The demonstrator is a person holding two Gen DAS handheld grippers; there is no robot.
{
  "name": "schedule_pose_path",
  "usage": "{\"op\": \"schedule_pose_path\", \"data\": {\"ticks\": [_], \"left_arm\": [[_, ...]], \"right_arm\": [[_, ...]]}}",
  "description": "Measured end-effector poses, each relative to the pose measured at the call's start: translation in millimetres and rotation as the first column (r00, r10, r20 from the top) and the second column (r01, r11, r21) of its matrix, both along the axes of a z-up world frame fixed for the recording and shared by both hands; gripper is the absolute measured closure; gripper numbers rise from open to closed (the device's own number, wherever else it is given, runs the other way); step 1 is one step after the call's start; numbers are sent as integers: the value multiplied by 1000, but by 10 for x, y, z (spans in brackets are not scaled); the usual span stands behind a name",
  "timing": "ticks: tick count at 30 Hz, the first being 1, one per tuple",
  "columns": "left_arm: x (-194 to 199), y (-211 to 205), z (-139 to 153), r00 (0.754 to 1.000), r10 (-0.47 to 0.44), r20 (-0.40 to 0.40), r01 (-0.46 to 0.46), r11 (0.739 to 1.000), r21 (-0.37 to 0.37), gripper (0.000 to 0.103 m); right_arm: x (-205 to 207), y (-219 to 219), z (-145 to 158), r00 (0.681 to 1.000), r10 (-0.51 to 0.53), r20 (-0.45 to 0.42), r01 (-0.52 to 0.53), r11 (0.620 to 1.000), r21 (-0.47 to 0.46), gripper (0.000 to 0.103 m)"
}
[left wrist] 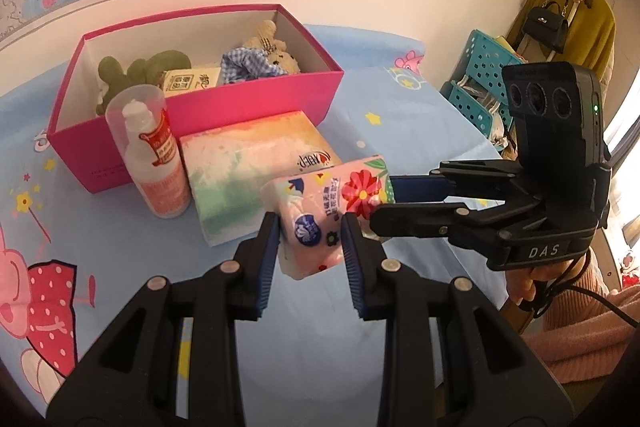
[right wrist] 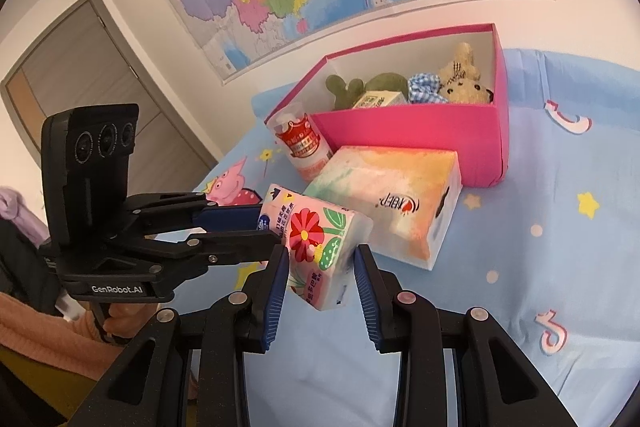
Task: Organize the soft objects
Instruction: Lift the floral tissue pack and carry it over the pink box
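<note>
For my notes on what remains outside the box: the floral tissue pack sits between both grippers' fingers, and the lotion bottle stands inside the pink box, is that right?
Not quite: the lotion bottle stands outside the pink box, against its front wall beside the large tissue pack, as the left wrist view shows. The floral tissue pack does sit between the fingers of the left gripper and right gripper.

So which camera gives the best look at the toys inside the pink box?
The right wrist view: it shows the tan bunny whole beside the green plush, over the box wall. The left wrist view shows the same toys, but the bunny is partly hidden by checked cloth.
</note>
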State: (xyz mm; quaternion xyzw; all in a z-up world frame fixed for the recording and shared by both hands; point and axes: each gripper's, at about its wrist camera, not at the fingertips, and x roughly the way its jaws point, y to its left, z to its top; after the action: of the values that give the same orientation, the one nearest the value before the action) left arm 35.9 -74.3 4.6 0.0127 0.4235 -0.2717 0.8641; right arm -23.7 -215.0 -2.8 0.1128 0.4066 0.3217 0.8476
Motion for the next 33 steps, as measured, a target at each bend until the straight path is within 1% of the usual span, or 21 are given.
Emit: {"op": "schedule_pose_path", "data": {"ticks": [8,20,33], "left_arm": [[125,10,110,999,13,31,-13,1000,-1,70],[415,45,328,996,34,88,-36,999,14,70],[665,55,388,994,39,105,-41,999,14,68]], "right_arm": [[100,-4,110,1000,0,31,0,1000,3,69],[397,42,318,996,4,95,-3,1000,-4,69],[626,61,432,992,-5,130,6,1000,-9,69]]}}
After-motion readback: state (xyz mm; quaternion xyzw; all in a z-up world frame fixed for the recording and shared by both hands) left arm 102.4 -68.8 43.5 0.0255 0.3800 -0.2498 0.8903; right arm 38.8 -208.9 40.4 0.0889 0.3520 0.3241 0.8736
